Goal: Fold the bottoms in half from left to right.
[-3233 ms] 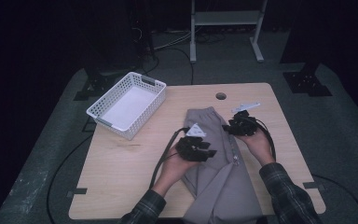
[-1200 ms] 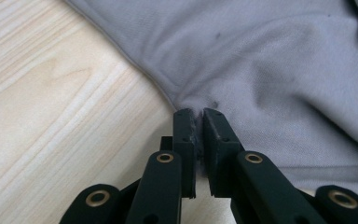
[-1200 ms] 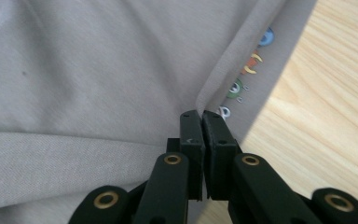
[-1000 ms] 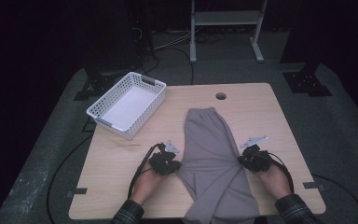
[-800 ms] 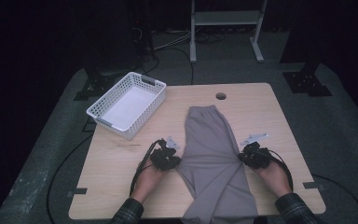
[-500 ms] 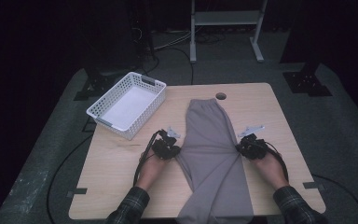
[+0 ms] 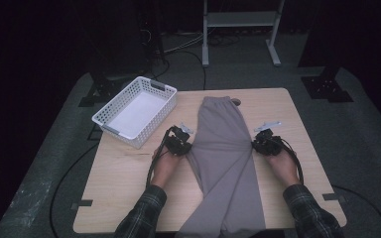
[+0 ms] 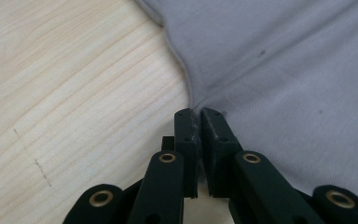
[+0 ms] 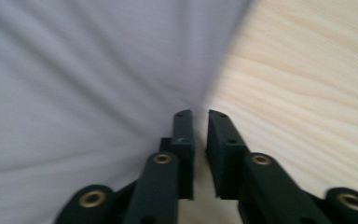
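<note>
A: Status? Grey garment point(image 7: 225, 148) has slid up the counter point(image 7: 129, 188), now spread between both claws.

B: Left claw point(image 8: 198, 114) clenched on its edge. Right claw point(image 9: 198, 116) just eased apart, hem slipping free. Spreading likely finished.

You worked in what looked like a lab or recording studio: a bare wooden table point(image 7: 129, 198) stood mid-frame on grey carpet, black surroundings closed in on all sides, cables point(image 7: 178, 47) ran across the floor at top centre, beside a metal stand point(image 7: 240, 22).
</note>
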The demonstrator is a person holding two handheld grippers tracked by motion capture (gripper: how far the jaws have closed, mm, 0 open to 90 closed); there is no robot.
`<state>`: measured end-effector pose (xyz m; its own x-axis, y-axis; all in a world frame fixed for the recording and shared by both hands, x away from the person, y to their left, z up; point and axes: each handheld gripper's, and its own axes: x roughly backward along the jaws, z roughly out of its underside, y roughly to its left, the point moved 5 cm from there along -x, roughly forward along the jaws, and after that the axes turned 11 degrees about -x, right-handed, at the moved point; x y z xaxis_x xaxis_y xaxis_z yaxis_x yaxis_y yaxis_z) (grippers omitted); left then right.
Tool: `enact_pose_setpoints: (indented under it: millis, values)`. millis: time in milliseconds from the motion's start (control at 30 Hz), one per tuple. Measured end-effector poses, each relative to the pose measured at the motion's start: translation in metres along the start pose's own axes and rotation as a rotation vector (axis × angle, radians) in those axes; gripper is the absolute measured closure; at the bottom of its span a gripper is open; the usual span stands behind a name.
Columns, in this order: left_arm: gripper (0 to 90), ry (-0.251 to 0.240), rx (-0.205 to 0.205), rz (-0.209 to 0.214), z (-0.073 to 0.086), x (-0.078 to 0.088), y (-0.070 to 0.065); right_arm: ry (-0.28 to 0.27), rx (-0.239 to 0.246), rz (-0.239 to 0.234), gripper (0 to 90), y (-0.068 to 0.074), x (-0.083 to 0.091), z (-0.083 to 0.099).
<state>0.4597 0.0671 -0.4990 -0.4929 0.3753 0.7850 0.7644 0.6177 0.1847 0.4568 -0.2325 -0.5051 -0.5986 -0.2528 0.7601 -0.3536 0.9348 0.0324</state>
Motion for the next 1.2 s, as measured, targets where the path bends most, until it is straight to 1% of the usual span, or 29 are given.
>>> enact_pose_setpoints:
  millis: [33, 100, 133, 200, 233, 300, 333, 367, 400, 467, 533, 633, 700, 767, 833, 867, 933, 1000, 1033, 1100, 1133, 1167, 1200]
  values:
    - [85.0, -0.001, 0.005, 0.004, 0.0, 0.0, 0.0, -0.001, -0.024, -0.008, 77.4, -0.004, 0.001, 0.0]
    - [84.2, -0.004, 0.004, 0.008, 0.001, 0.0, 0.0, -0.01, -0.024, -0.01, 76.1, -0.006, 0.004, 0.0]
    - [82.7, -0.01, 0.006, 0.017, 0.001, 0.001, 0.0, -0.021, -0.025, -0.012, 75.6, -0.006, 0.006, -0.001]
    - [78.0, -0.021, 0.005, 0.025, 0.001, 0.003, -0.002, -0.042, -0.019, -0.035, 73.3, -0.001, 0.012, -0.004]
    - [76.7, -0.03, 0.007, 0.024, 0.001, 0.005, -0.002, -0.047, -0.012, -0.041, 72.6, 0.002, 0.014, -0.005]
    - [72.5, -0.07, 0.021, 0.041, 0.001, 0.013, -0.004, -0.054, 0.007, -0.065, 67.6, 0.011, 0.02, -0.006]
    - [70.6, -0.074, 0.018, 0.042, 0.001, 0.016, -0.004, -0.057, 0.02, -0.075, 65.4, 0.015, 0.023, -0.005]
    - [68.3, -0.08, 0.014, 0.044, 0.001, 0.02, -0.006, -0.057, 0.028, -0.084, 61.9, 0.018, 0.025, -0.005]
    - [65.5, -0.098, 0.016, 0.049, 0.001, 0.025, -0.007, -0.054, 0.034, -0.096, 57.5, 0.022, 0.028, -0.003]
    - [61.7, -0.122, 0.032, 0.077, 0.003, 0.034, -0.012, -0.049, 0.056, -0.117, 54.8, 0.029, 0.034, 0.001]
    - [59.8, -0.138, 0.037, 0.107, 0.006, 0.04, -0.018, -0.056, 0.076, -0.124, 50.9, 0.036, 0.039, 0.005]
    - [59.1, -0.152, 0.031, 0.151, 0.013, 0.046, -0.032, -0.061, 0.105, -0.149, 49.6, 0.049, 0.046, 0.011]
    - [58.5, -0.162, 0.032, 0.163, 0.016, 0.046, -0.039, -0.059, 0.121, -0.172, 48.2, 0.057, 0.05, 0.015]
    - [57.3, -0.168, 0.037, 0.177, 0.016, 0.046, -0.045, -0.059, 0.127, -0.194, 48.0, 0.066, 0.053, 0.019]
    - [57.2, -0.183, 0.04, 0.188, 0.012, 0.044, -0.051, -0.054, 0.143, -0.211, 47.5, 0.077, 0.053, 0.022]
    - [57.2, -0.179, 0.033, 0.192, 0.01, 0.042, -0.054, -0.054, 0.164, -0.21, 47.5, 0.081, 0.052, 0.022]
    - [56.9, -0.157, 0.008, 0.194, 0.008, 0.035, -0.061, -0.057, 0.182, -0.218, 47.4, 0.093, 0.05, 0.02]
    - [56.9, -0.128, -0.02, 0.186, 0.008, 0.03, -0.066, -0.06, 0.195, -0.219, 47.5, 0.099, 0.046, 0.017]
    - [56.9, -0.108, -0.039, 0.175, 0.01, 0.029, -0.068, -0.054, 0.201, -0.222, 47.4, 0.102, 0.044, 0.017]
    - [57.0, -0.058, -0.08, 0.134, 0.015, 0.025, -0.068, -0.041, 0.205, -0.227, 47.4, 0.108, 0.039, 0.017]
    - [56.9, -0.065, -0.083, 0.128, 0.017, 0.025, -0.068, -0.026, 0.215, -0.23, 47.4, 0.11, 0.036, 0.019]
    - [56.8, -0.064, -0.072, 0.126, 0.019, 0.026, -0.066, -0.02, 0.222, -0.227, 47.4, 0.111, 0.035, 0.02]
    - [56.9, -0.06, -0.079, 0.115, 0.021, 0.027, -0.064, -0.012, 0.229, -0.226, 47.5, 0.112, 0.034, 0.022]
